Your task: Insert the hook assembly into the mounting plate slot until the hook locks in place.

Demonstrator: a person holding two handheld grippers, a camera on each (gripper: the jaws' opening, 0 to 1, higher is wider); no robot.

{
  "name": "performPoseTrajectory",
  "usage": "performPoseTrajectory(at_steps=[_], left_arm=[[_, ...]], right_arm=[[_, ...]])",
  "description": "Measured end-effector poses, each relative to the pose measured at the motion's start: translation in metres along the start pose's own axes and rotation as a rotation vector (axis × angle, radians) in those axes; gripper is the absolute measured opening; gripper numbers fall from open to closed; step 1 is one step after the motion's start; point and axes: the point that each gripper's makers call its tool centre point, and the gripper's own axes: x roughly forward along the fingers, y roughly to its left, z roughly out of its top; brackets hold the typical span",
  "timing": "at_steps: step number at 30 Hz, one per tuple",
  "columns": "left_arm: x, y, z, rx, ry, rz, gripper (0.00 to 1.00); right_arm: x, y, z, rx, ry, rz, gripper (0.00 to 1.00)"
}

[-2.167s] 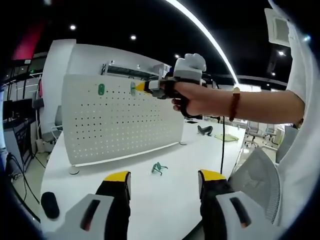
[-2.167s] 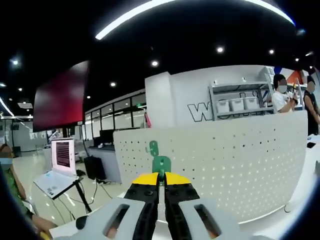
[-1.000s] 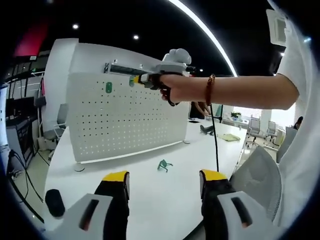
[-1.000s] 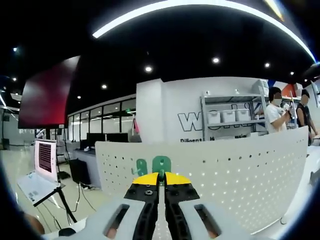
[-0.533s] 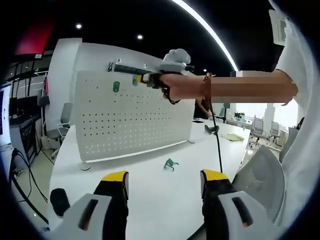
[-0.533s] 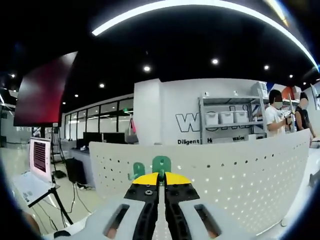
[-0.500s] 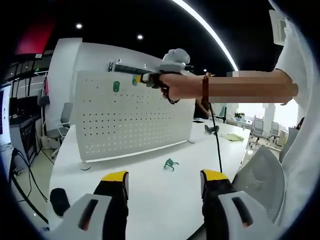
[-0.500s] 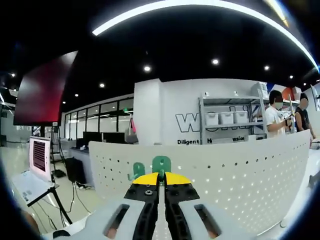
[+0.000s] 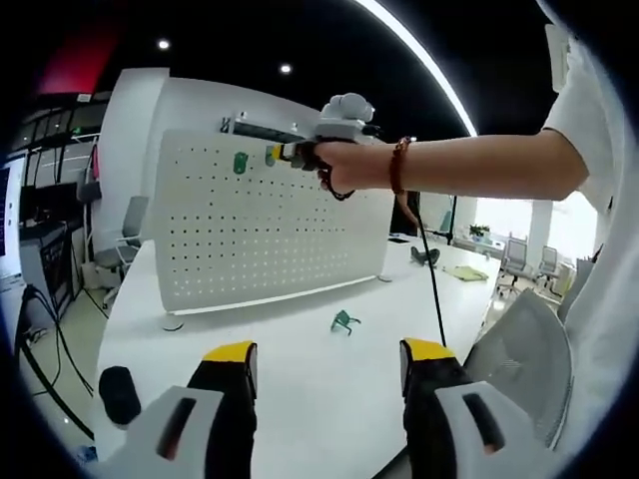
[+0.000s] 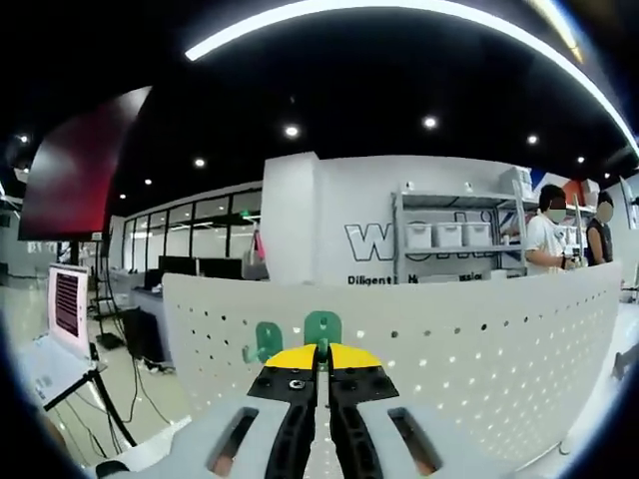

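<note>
Green hooks against a white dotted board, yellow tips on the tools.

The pegboard (image 9: 270,225) was white with even rows of small dark holes, and the tabletop (image 9: 300,374) was plain white. Three hooks were green: one hung on the board (image 9: 240,163), one lay on the tabletop (image 9: 344,321), and one sat in the right hand-held gripper (image 10: 322,327). That tool, the right hand-held gripper (image 10: 321,357), had yellow tips over black jaws and a pale grey body; the left hand-held gripper (image 9: 329,354) had the same colours. The person's bracelet (image 9: 398,165) was reddish-brown, the sleeve (image 9: 589,120) white. A black object (image 9: 118,392) lay at the tabletop's edge.
</note>
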Motion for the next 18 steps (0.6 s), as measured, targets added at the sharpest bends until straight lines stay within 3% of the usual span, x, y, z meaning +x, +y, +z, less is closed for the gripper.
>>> performPoseTrajectory(at_steps=[6, 18], left_arm=[[0.001, 0.003, -0.001, -0.008, 0.0, 0.004, 0.59], [0.002, 0.011, -0.002, -0.015, 0.001, 0.01, 0.59]], right_arm=[[0.005, 0.002, -0.005, -0.024, 0.012, 0.002, 0.01], [0.016, -0.003, -0.011, 0.019, 0.023, -0.02, 0.01]])
